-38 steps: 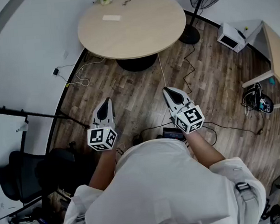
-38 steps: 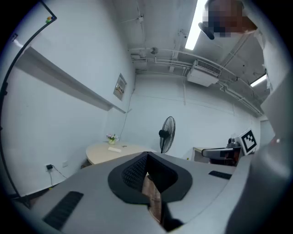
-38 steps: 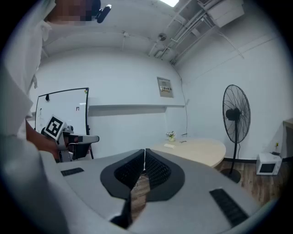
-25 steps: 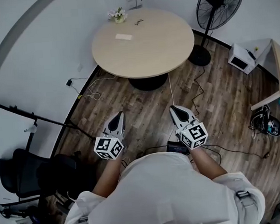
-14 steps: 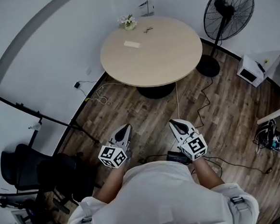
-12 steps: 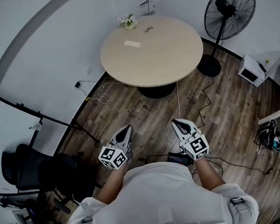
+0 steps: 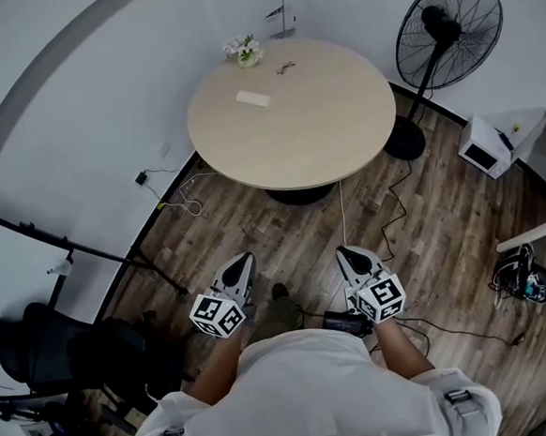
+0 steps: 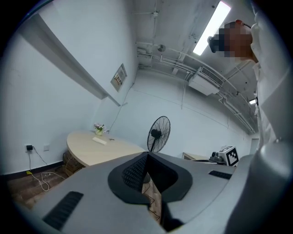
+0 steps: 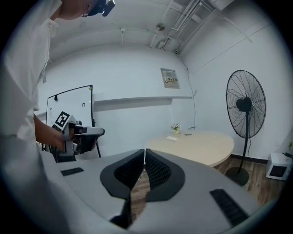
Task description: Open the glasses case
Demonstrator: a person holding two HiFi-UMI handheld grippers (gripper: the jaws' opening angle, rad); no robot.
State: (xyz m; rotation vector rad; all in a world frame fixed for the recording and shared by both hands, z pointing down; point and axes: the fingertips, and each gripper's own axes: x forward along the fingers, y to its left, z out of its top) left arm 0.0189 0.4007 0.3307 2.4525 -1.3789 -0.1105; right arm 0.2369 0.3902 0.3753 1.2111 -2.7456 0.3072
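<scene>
Our left gripper (image 7: 245, 259) and right gripper (image 7: 343, 252) are both closed on nothing, hanging well away from the table (image 7: 293, 117).

An office meeting room, by the look of it — a bare round tabletop (image 7: 288, 112) at upper centre, a pedestal fan (image 7: 448, 29) at upper right and a black swivel chair (image 7: 39, 348) at lower left. A whiteboard (image 9: 73, 103) stands by plain white walls; overhead, a strip light (image 8: 211, 27) and a wall air conditioner (image 8: 201, 84) — wood-pattern floor (image 7: 283, 230) below.
</scene>
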